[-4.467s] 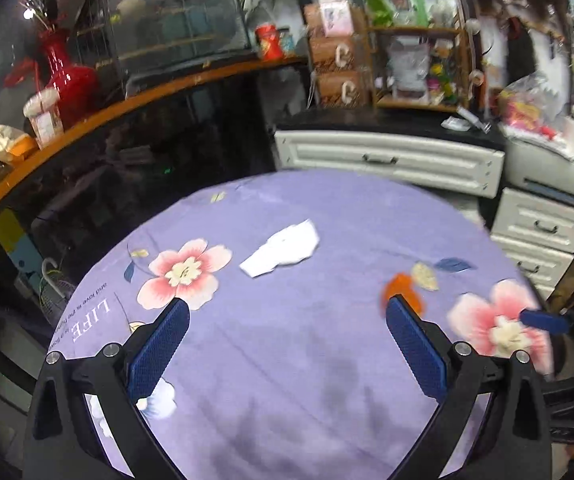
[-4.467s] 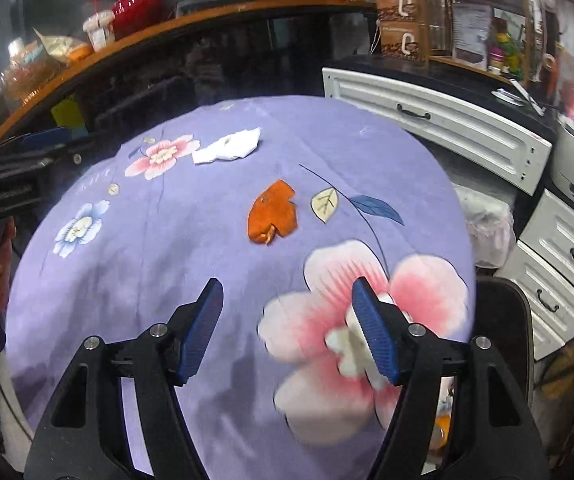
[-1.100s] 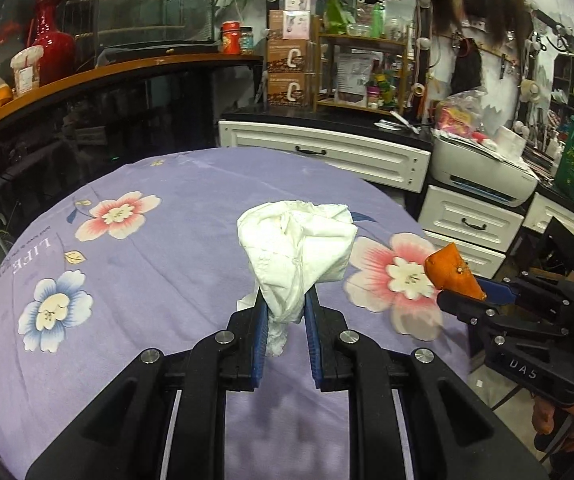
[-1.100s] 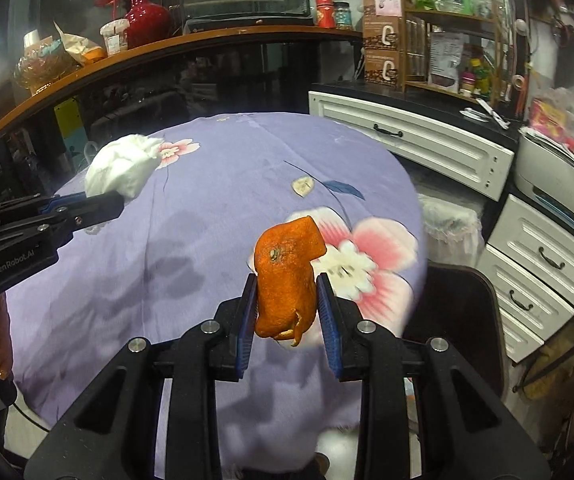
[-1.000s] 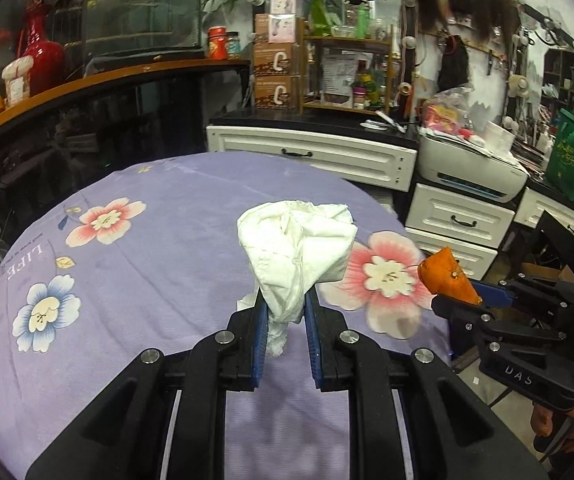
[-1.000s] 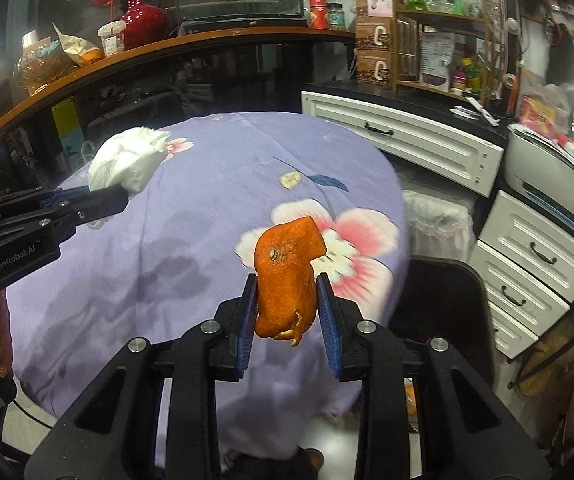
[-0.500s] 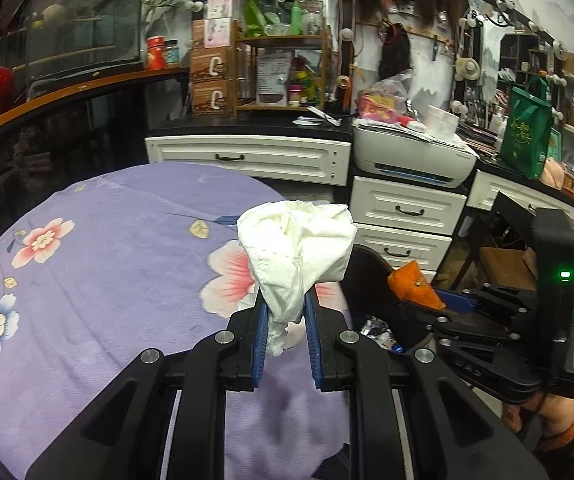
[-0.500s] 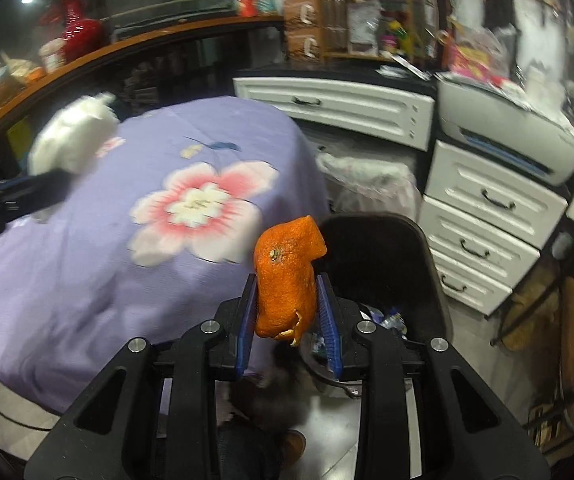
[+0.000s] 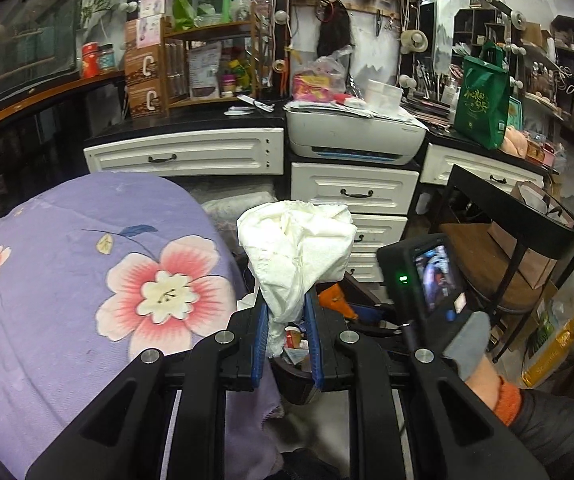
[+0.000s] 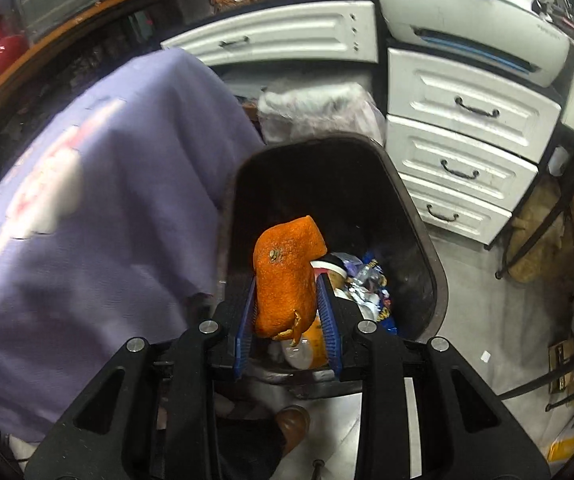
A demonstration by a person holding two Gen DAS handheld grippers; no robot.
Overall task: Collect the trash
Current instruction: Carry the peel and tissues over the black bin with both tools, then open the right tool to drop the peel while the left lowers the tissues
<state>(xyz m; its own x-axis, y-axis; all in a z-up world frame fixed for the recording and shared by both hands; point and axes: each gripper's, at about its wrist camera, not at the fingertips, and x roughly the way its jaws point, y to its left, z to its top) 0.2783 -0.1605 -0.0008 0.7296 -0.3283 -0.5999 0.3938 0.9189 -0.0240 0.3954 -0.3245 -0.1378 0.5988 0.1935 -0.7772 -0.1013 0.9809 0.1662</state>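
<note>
The left gripper (image 9: 287, 320) pinches a crumpled white tissue (image 9: 297, 248) beside the purple tablecloth (image 9: 67, 280), fingers narrow; the right gripper (image 10: 287, 312) clamps an orange peel (image 10: 287, 276) over the black bin (image 10: 427, 248), which holds wrappers (image 10: 371, 284)

Both grippers, left gripper (image 9: 286, 334) and right gripper (image 10: 287, 320), are black angular frames with silver screws and blue finger pads (image 10: 329, 320); grey glove, orange cuff, dark sleeve on the right hand (image 9: 469, 344).
</note>
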